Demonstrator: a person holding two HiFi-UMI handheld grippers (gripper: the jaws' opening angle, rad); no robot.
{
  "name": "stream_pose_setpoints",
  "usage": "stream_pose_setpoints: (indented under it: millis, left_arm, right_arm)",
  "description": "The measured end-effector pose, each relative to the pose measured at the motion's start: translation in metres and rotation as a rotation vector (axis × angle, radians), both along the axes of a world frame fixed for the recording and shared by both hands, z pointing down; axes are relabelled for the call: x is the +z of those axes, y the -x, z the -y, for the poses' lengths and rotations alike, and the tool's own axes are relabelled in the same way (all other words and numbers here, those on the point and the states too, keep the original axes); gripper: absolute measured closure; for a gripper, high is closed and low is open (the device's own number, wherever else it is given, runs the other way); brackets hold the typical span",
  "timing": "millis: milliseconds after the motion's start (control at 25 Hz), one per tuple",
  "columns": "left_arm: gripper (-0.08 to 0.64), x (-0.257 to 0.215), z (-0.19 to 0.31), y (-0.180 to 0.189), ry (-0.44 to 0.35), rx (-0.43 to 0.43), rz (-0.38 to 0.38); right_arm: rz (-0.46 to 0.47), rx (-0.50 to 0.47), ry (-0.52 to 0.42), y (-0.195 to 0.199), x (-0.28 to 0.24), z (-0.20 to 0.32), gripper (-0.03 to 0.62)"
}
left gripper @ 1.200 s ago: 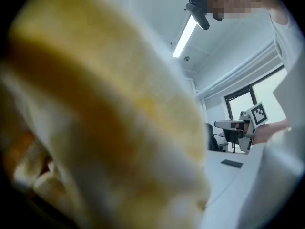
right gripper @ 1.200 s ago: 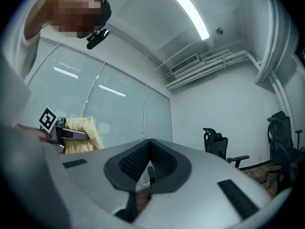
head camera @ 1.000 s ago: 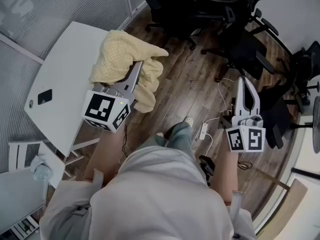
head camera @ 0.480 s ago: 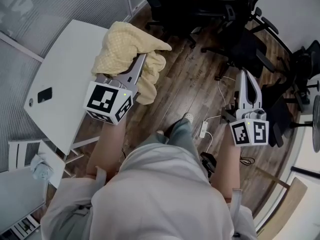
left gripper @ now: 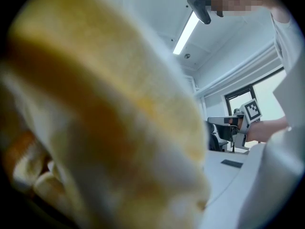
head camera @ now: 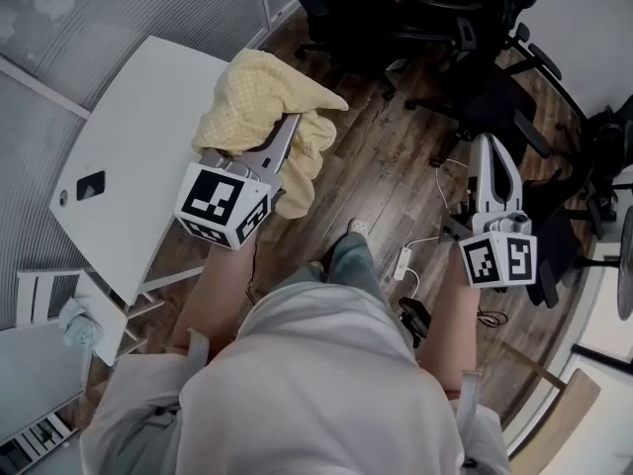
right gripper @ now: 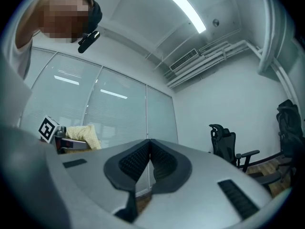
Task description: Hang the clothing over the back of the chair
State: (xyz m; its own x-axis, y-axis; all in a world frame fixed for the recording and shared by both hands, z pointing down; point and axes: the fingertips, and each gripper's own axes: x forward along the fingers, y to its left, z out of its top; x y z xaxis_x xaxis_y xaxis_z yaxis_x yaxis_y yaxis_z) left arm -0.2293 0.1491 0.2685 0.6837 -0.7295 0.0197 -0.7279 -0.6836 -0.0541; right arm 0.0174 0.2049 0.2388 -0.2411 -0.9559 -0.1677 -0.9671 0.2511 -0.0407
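Now, mid-carry, the left tool (head camera: 288, 130) clamps the yellow clothing (head camera: 259, 95); the right tool (head camera: 492, 148) is pinched together, empty. Next, probably bring it to the chair (head camera: 493, 105) at two o'clock and drape it over the back.

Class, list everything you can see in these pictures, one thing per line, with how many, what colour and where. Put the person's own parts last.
yellow garment: one, pale yellow, bunched at the table's edge and hanging from the left gripper
table: one, white, at the left
dark flat object: one, black, on the table
office chairs: at least three, black, at the far end of the room
power strip: one, white, with its cable on the floor
floor: dark wood planks
person: one, pale top and jeans, bottom centre
left gripper: grey, closed on the yellow garment
right gripper: grey, shut and empty, above the floor at the right
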Motion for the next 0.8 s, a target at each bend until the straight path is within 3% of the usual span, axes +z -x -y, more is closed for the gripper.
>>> stream_pose_setpoints:
  millis: [800]
  left_arm:
    - [0.511,0.001,0.090,-0.060,0.032,-0.093,-0.020]
  right_arm:
    - [0.049,-0.096,-0.012,-0.068,-0.006,0.126,0.571]
